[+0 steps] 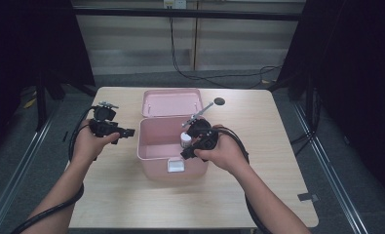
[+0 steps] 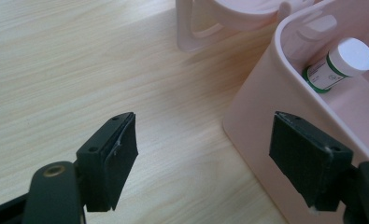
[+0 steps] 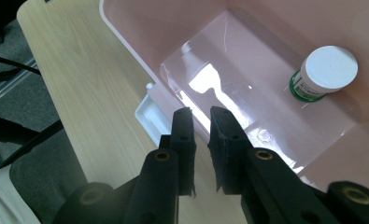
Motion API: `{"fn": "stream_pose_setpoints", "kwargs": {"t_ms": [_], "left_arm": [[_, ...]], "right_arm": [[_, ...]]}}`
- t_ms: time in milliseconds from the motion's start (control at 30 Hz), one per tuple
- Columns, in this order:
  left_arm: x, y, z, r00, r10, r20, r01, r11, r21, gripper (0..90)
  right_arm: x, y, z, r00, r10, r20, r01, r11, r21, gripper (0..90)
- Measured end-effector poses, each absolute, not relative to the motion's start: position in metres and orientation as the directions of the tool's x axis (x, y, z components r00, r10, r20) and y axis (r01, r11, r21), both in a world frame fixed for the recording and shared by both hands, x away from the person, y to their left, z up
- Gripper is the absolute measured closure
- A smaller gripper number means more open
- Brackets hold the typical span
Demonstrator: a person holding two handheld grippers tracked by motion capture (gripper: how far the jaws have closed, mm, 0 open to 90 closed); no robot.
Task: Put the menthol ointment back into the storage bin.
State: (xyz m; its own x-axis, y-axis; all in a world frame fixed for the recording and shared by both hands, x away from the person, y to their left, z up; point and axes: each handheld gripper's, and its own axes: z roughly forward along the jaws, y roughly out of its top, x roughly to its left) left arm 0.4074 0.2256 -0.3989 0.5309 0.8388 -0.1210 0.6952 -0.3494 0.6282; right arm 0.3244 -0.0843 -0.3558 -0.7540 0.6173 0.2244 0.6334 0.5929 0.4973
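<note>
Over the pink box (image 1: pixel 153 152), your right gripper (image 3: pixel 202 122) hangs nearly closed on nothing; the white-capped bottle (image 3: pixel 323 72) stands in its far corner. Your left gripper (image 2: pixel 203 140), jaws wide, straddles the box's outer wall above bare table (image 1: pixel 258 126).

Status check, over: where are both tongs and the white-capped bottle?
Left tongs open beside pink box, holding nothing. Right tongs nearly shut over the box's front wall, gripping nothing. Bottle inside the box. Nothing in the way.

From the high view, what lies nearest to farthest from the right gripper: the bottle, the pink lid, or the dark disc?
From the right gripper:
1. Bottle, inside the box, just beyond it.
2. Pink lid, behind the box.
3. Dark disc, at the table's far edge.
</note>
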Motion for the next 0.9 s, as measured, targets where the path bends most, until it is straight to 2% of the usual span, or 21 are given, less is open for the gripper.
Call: {"fn": "stream_pose_setpoints", "kwargs": {"t_ms": [300, 500, 633, 900], "left_arm": [[0.408, 0.225, -0.401, 0.531, 0.838, -0.126, 0.698, -0.348, 0.625, 23.1], [0.409, 0.227, -0.399, 0.528, 0.840, -0.125, 0.703, -0.349, 0.620, 23.2], [0.412, 0.227, -0.397, 0.525, 0.842, -0.125, 0.700, -0.343, 0.627, 23.1], [0.428, 0.223, -0.386, 0.491, 0.857, -0.155, 0.720, -0.299, 0.626, 22.8]], "right_arm": [[0.325, -0.083, -0.362, -0.763, 0.614, 0.202, 0.622, 0.614, 0.485, 76.3], [0.327, -0.083, -0.363, -0.769, 0.601, 0.216, 0.617, 0.612, 0.495, 78.4], [0.328, -0.085, -0.361, -0.771, 0.597, 0.223, 0.616, 0.606, 0.504, 83.3], [0.328, -0.086, -0.362, -0.787, 0.577, 0.218, 0.596, 0.622, 0.508, 81.5]]}}
